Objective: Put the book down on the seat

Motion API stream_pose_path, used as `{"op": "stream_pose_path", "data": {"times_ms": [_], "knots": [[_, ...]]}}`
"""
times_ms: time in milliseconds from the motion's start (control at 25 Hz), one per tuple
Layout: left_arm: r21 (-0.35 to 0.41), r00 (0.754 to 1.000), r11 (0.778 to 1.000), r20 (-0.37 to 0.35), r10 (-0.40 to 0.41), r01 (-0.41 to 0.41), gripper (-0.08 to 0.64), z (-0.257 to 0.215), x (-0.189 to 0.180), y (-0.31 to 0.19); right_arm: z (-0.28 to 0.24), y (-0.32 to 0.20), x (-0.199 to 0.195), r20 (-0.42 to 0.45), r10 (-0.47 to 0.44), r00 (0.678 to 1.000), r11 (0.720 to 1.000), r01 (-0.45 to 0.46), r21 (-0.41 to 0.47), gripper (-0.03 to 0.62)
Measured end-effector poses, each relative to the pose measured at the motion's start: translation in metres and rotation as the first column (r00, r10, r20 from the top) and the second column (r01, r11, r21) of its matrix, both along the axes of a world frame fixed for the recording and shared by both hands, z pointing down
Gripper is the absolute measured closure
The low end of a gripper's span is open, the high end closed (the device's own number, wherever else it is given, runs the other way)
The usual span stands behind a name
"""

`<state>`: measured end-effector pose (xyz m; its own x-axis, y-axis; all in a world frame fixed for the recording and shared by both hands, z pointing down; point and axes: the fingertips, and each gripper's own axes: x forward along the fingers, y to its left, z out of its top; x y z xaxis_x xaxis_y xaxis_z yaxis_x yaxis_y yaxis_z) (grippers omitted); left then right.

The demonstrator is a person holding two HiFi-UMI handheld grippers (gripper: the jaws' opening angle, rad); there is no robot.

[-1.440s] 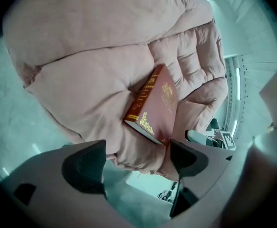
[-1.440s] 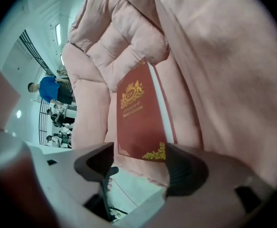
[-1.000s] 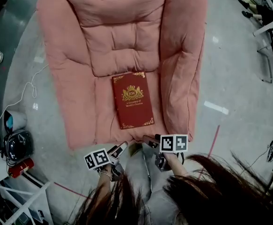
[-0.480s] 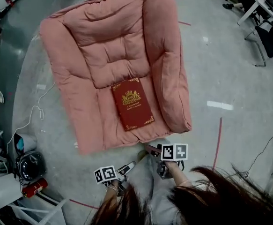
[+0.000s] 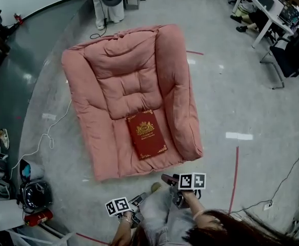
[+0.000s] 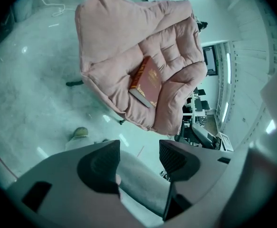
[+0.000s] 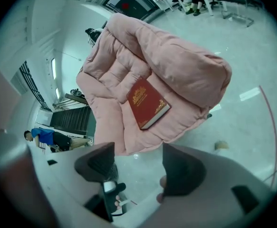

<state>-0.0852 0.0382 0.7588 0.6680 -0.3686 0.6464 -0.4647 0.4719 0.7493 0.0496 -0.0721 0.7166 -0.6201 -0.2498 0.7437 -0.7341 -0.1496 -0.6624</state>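
Observation:
A red book (image 5: 146,135) with gold ornament lies flat on the seat of a pink padded armchair (image 5: 128,86), near its front edge. The book (image 6: 146,81) also shows in the left gripper view and the book (image 7: 147,102) in the right gripper view. Both grippers are held low, close to the person's body and well clear of the chair. My left gripper (image 5: 136,203) has nothing between its jaws, which are closing. My right gripper (image 5: 168,180) stands open and empty.
The armchair stands on a grey polished floor (image 5: 226,96). A white cable (image 5: 46,137) and bags (image 5: 31,196) lie at the left. Desks and chairs (image 5: 272,19) stand at the upper right. Red tape lines (image 5: 235,176) mark the floor.
The head view has pulled back from the armchair, which now looks smaller and farther. The book stays put on the seat. Both grippers remain near the body.

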Motion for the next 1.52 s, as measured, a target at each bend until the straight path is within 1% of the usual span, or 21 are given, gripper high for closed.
{"op": "stream_pose_path", "data": {"times_ms": [80,160,240,320,400,440,560,640,720,880,1000,1120,1400,1520], "knots": [[0.016,0.999,0.999,-0.004,-0.040,0.040,0.298,-0.008,-0.006,-0.001,-0.010,-0.007,0.002,0.003,-0.007,1.000,1.000,0.007,0.016,0.262],[0.031,0.996,0.995,-0.011,-0.094,0.094,0.308,-0.018,-0.015,-0.002,-0.022,-0.010,0.000,0.016,-0.034,0.999,0.999,0.033,0.028,0.262],[0.059,0.986,0.985,-0.033,-0.162,0.163,0.314,-0.030,-0.022,-0.006,-0.036,-0.012,-0.002,0.041,-0.070,0.997,0.997,0.068,0.042,0.264],[0.092,0.974,0.970,-0.053,-0.221,0.225,0.316,-0.044,-0.026,-0.011,-0.051,-0.014,0.001,0.052,-0.099,0.994,0.993,0.096,0.069,0.270],[0.127,0.968,0.960,-0.043,-0.246,0.249,0.316,-0.058,-0.028,-0.014,-0.066,-0.019,0.006,0.038,-0.130,0.991,0.985,0.125,0.119,0.311],[0.145,0.969,0.958,-0.027,-0.247,0.249,0.343,-0.065,-0.027,-0.015,-0.074,-0.021,0.009,0.027,-0.150,0.988,0.978,0.144,0.151,0.333],[0.193,0.973,0.955,0.017,-0.231,0.224,0.382,-0.082,-0.018,-0.015,-0.095,-0.026,0.017,0.034,-0.193,0.981,0.959,0.181,0.220,0.337],[0.218,0.973,0.952,0.031,-0.228,0.216,0.382,-0.092,-0.013,-0.014,-0.107,-0.030,0.019,0.064,-0.197,0.978,0.953,0.176,0.244,0.337],[0.237,0.970,0.945,0.044,-0.240,0.224,0.382,-0.103,-0.009,-0.012,-0.120,-0.033,0.021,0.082,-0.201,0.976,0.948,0.172,0.269,0.337],[0.302,0.959,0.922,0.068,-0.274,0.242,0.383,-0.126,0.000,-0.009,-0.141,-0.028,0.031,0.095,-0.215,0.972,0.935,0.176,0.308,0.337],[0.358,0.954,0.904,0.095,-0.285,0.234,0.399,-0.142,0.006,-0.011,-0.150,-0.022,0.040,0.098,-0.226,0.969,0.924,0.181,0.338,0.347],[0.416,0.949,0.881,0.108,-0.295,0.227,0.413,-0.161,0.016,-0.012,-0.161,-0.012,0.055,0.089,-0.232,0.969,0.910,0.183,0.373,0.354],[0.517,0.940,0.834,0.145,-0.309,0.194,0.487,-0.188,0.045,0.000,-0.184,0.015,0.093,0.058,-0.237,0.970,0.874,0.187,0.449,0.370],[0.544,0.932,0.819,0.170,-0.319,0.181,0.545,-0.198,0.055,0.009,-0.193,0.028,0.105,0.036,-0.252,0.967,0.854,0.205,0.478,0.376]]}}
